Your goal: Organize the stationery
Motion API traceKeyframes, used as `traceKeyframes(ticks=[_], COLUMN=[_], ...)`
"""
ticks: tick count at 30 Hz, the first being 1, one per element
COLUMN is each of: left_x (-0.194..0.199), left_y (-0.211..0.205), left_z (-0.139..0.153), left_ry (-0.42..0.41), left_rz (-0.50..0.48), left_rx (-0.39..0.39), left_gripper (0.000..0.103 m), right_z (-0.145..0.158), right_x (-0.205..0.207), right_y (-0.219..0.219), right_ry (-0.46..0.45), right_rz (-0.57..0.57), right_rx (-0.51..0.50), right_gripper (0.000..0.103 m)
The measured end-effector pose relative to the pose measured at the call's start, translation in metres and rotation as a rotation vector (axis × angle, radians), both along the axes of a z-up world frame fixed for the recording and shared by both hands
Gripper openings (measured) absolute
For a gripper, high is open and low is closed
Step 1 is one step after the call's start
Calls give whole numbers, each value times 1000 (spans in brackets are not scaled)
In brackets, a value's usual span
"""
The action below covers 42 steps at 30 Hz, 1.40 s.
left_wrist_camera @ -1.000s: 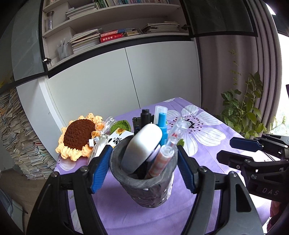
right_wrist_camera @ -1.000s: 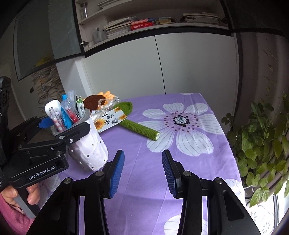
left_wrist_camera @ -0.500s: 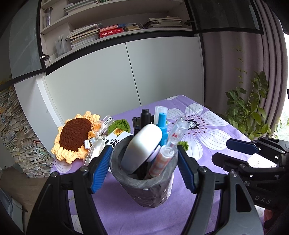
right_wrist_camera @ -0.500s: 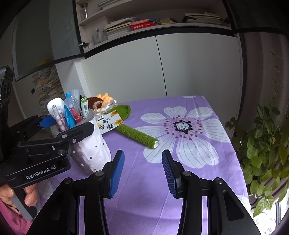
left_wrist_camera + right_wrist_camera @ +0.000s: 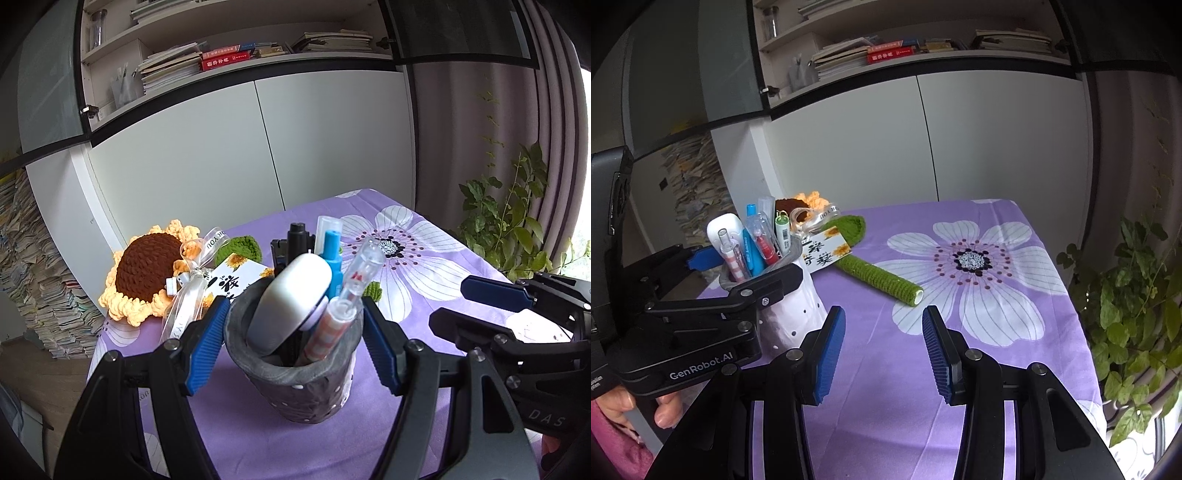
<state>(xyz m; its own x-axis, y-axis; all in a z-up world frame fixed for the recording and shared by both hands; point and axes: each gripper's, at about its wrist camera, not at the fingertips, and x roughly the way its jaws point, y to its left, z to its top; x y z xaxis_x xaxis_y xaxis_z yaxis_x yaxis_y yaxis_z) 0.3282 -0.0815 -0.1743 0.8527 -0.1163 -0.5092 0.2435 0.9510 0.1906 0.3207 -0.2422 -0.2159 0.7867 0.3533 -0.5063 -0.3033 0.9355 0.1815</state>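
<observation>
Left wrist view: the left gripper (image 5: pixel 293 343) clamps a pen holder (image 5: pixel 295 384) at its rim, blue pads pressing the grey-white cup from both sides as it stands on a purple tablecloth (image 5: pixel 424 288) printed with large white flowers. Packed upright inside the cup are a rounded white correction-tape dispenser (image 5: pixel 288 299), a pen with a pink-checked barrel (image 5: pixel 325 328), a clear-capped pen (image 5: pixel 364 266), a blue marker (image 5: pixel 332 258) and a black marker (image 5: pixel 296 236). Behind the cup lies a crocheted sunflower (image 5: pixel 147 269) tied with a clear ribbon (image 5: pixel 192 288) and carrying a printed card (image 5: pixel 236 277). At the right edge, well apart from the cup, the right gripper (image 5: pixel 476 306) reaches in over the cloth.

Right wrist view: the right gripper (image 5: pixel 882 350) hangs above bare cloth (image 5: pixel 886 387) with its jaws standing apart and nothing between the blue pads. To its left, the left gripper (image 5: pixel 746 273) grasps the pen holder (image 5: pixel 798 314), its white, dotted wall showing below the black finger; a white-and-green pen (image 5: pixel 782 232) joins the others above the rim. A hand (image 5: pixel 631 402) with a pink sleeve (image 5: pixel 613 443) grips the tool's handle at the lower left. The sunflower's green crocheted stem (image 5: pixel 882 277) runs across the cloth just beyond the cup, toward a big printed flower (image 5: pixel 971 266). White cabinet doors (image 5: pixel 923 140) and shelves of books (image 5: pixel 886 51) fill the background, with a leafy houseplant (image 5: pixel 1134 314) at the table's right side.
</observation>
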Motion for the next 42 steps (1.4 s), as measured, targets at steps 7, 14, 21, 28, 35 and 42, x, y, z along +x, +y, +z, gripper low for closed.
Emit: traceKeyframes(ticks=[7, 14, 21, 28, 35, 42], left_x=[1, 4, -7, -16, -20, -39], left_y=[-1, -1, -2, -1, 4, 15], left_z=[-3, -9, -3, 6, 6, 18], left_ry=[2, 29, -50, -89, -67, -97], left_rz=[2, 1, 18, 22, 40, 52], left_rx=[1, -7, 42, 51, 43, 27], left_gripper=[70, 71, 80, 88, 91, 102], right_z=[1, -2, -4, -2, 2, 15], right_x=[-2, 1, 1, -3, -9, -21], right_y=[0, -3, -5, -5, -4, -6], right_ry=[-1, 19, 31, 38, 41, 29], right_rz=[-5, -5, -6, -10, -9, -19], right_rx=[-8, 8, 24, 39, 29, 25], right_gripper=[44, 44, 44, 44, 44, 44])
